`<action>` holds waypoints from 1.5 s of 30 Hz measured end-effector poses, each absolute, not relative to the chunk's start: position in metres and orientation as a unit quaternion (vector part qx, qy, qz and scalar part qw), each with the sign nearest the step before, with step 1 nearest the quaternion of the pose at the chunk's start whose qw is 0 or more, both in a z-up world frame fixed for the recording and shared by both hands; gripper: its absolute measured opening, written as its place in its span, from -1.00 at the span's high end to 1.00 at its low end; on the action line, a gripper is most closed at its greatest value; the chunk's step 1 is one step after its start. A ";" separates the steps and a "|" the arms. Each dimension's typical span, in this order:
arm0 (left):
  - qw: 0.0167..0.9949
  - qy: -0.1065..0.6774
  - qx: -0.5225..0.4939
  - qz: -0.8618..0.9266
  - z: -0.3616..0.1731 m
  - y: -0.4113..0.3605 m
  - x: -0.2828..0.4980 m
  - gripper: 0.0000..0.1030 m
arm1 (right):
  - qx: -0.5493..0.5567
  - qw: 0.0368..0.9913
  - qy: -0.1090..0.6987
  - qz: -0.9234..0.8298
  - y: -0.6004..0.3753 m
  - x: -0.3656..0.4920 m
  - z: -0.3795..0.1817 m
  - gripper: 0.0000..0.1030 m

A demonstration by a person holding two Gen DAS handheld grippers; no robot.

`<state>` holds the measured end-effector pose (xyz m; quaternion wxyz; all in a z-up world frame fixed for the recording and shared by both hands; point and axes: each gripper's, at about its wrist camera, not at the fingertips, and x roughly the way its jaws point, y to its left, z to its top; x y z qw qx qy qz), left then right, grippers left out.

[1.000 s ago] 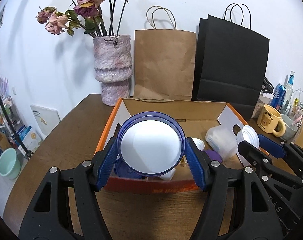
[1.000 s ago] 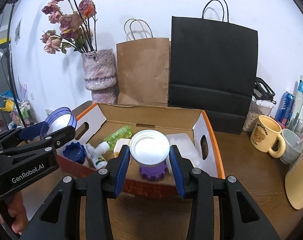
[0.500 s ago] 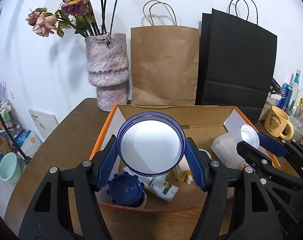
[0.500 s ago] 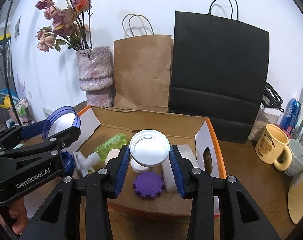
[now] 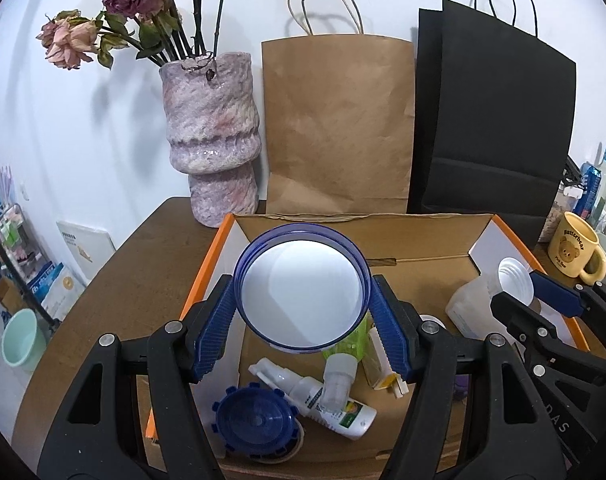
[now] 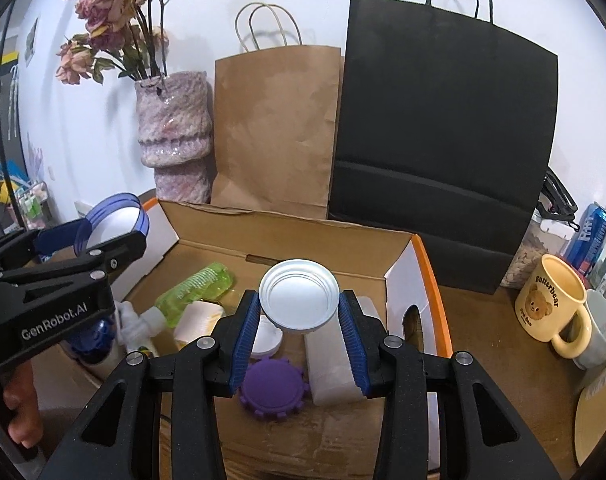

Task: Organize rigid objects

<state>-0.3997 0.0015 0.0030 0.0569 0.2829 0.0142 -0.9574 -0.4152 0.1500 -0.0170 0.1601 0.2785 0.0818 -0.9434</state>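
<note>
The left gripper (image 5: 303,328) pinches a blue-rimmed lid (image 5: 301,290) by its edges, its blue pads pressed against either side, the white inner face turned toward the camera. It hangs over the left end of an open cardboard box (image 5: 355,222) with orange edges, which stands on a brown table (image 5: 143,264).

The right gripper (image 6: 299,320) clamps a smaller white lid (image 6: 299,300) the same way, held above the middle of the box (from the left view it shows only at the far right edge).

Inside the box, below the left gripper, lie a blue toothed cap (image 5: 255,420), a white spray bottle (image 5: 315,392) on its side, and a green bottle (image 6: 195,288) lying across it. Below the right gripper sit a purple toothed cap (image 6: 273,390), a round white lid flat on the floor (image 6: 267,338) and a translucent plastic container (image 6: 329,368) beside the right wall.

Behind the box stand a mottled pink vase (image 5: 211,136) with dried roses, a brown paper bag (image 5: 339,124) and a black paper bag (image 5: 491,120). A yellow bear mug (image 6: 555,304) stands on the table to the right of the box, well apart from it
</note>
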 end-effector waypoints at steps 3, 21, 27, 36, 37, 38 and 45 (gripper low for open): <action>0.058 0.011 0.283 -0.957 0.002 0.001 -0.401 -0.23 | 0.284 0.157 0.082 -0.942 0.152 -0.419 -0.020 0.12; 0.075 0.027 0.267 -0.960 0.006 -0.018 -0.396 -1.00 | 0.297 0.133 0.082 -0.942 0.164 -0.422 -0.025 -0.79; 0.070 0.030 0.268 -0.961 0.008 -0.019 -0.391 -1.00 | 0.286 0.134 0.079 -0.945 0.165 -0.414 -0.020 -0.79; 0.070 0.035 0.251 -0.965 0.020 -0.024 -0.367 -1.00 | 0.247 0.140 0.074 -0.956 0.174 -0.385 -0.003 0.94; 0.070 0.035 0.250 -0.965 0.021 -0.024 -0.365 -1.00 | 0.242 0.140 0.077 -0.957 0.174 -0.380 -0.002 0.94; 0.071 0.033 0.249 -0.965 0.022 -0.023 -0.361 -1.00 | 0.240 0.144 0.079 -0.957 0.173 -0.376 0.000 0.94; 0.069 0.024 0.247 -0.966 0.025 -0.020 -0.332 -1.00 | 0.250 0.148 0.076 -0.954 0.173 -0.358 -0.007 -1.00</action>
